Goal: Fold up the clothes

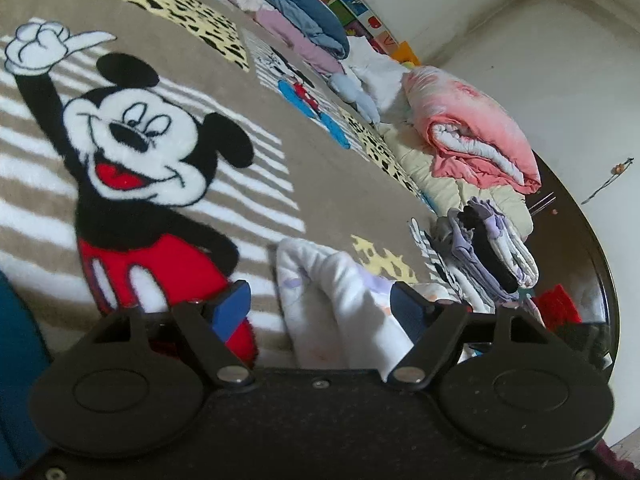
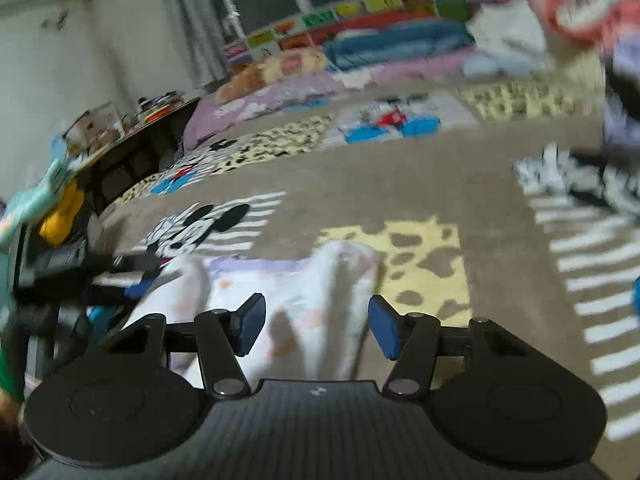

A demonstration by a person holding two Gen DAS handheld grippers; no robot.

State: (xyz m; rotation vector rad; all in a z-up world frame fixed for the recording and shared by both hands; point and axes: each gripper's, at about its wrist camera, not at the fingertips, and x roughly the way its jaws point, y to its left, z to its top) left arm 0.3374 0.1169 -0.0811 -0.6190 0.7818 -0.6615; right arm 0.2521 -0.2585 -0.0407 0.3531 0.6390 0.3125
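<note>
A white garment with pale pastel prints [image 1: 336, 300] lies rumpled on the Mickey Mouse blanket [image 1: 312, 168]. My left gripper [image 1: 320, 306] is open, its blue pads [image 1: 230, 310] on either side of the garment's near folds. In the right wrist view the same garment [image 2: 308, 300] lies just ahead of my right gripper [image 2: 316, 326], which is open with the cloth between and below its pads [image 2: 384, 328]. The left gripper [image 2: 100, 280] shows blurred at that view's left, touching the garment's edge.
A stack of folded clothes [image 1: 488, 248] sits at the blanket's right edge beside a rolled pink quilt [image 1: 476, 136]. Blue and lilac bedding [image 1: 296, 12] lines the far side. A dark bed frame [image 1: 580, 240] and a red cloth [image 1: 558, 306] are at right.
</note>
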